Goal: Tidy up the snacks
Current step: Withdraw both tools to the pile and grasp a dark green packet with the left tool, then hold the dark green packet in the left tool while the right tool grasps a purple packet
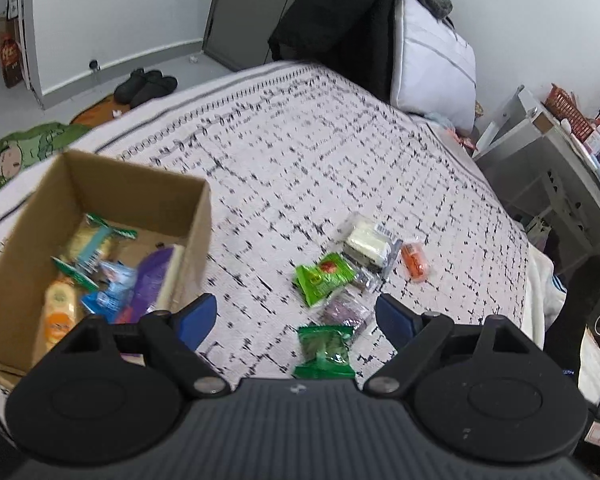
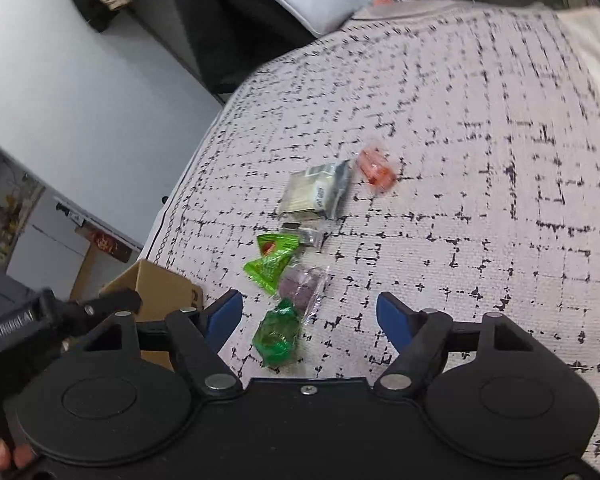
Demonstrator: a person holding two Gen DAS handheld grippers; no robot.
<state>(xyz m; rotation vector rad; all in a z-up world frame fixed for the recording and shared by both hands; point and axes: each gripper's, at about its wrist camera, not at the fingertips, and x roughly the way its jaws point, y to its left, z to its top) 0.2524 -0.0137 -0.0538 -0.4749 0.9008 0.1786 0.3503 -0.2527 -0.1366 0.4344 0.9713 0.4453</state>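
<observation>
Loose snacks lie clustered on the patterned bedspread (image 1: 300, 152): dark green crinkly packet (image 1: 326, 350) nearest, purple clear-wrapped snack (image 1: 345, 311), bright green packet (image 1: 325, 278), white clear-wrapped block (image 1: 366, 242), orange candy (image 1: 414, 263). Open brown cardboard box (image 1: 196, 216) just left already holds several wrapped snacks. Left hand-held gripper (image 1: 296, 316) and right hand-held gripper (image 2: 310, 312) both spread wide and empty above the dark green packet.

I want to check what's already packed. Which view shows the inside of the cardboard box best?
The left wrist view: the cardboard box lies open, its snack packets visible. The right wrist view shows only an outer corner of it.
</observation>
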